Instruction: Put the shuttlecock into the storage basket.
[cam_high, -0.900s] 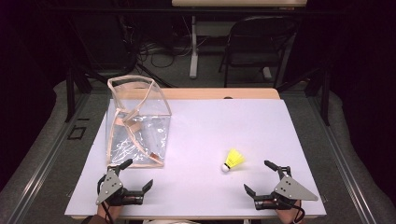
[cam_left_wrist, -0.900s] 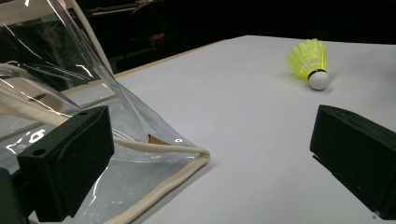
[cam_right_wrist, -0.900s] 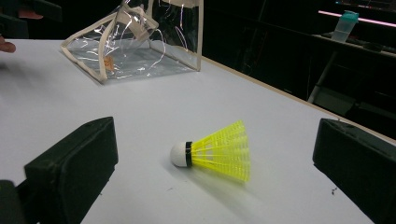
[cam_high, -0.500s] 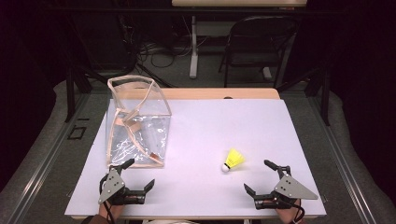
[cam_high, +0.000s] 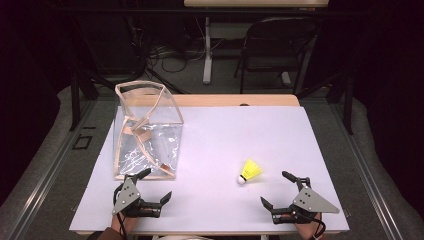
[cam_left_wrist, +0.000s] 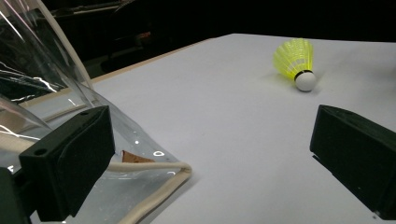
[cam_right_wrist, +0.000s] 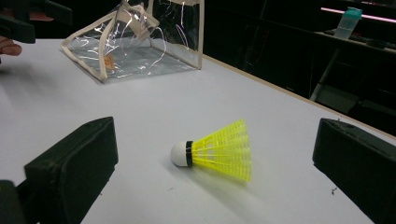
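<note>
A yellow shuttlecock (cam_high: 249, 171) with a white cork lies on its side on the white table (cam_high: 225, 135), right of the middle. My right gripper (cam_high: 275, 188) rests open near the front edge, and the shuttlecock (cam_right_wrist: 219, 151) lies just ahead of its wide jaws, untouched. At the front left my left gripper (cam_high: 156, 185) is also open, with nothing held. A clear plastic bag (cam_high: 145, 130) with beige trim stands at the left. In the left gripper view, the bag's near corner (cam_left_wrist: 154, 172) lies by the left jaw, and the shuttlecock (cam_left_wrist: 296, 60) lies farther off.
A folding chair (cam_high: 280, 45) and cables stand on the dark floor beyond the table's far edge. The right gripper view has a bottle (cam_right_wrist: 348, 21) on a far surface and the other hand (cam_right_wrist: 9, 46) at the upper left.
</note>
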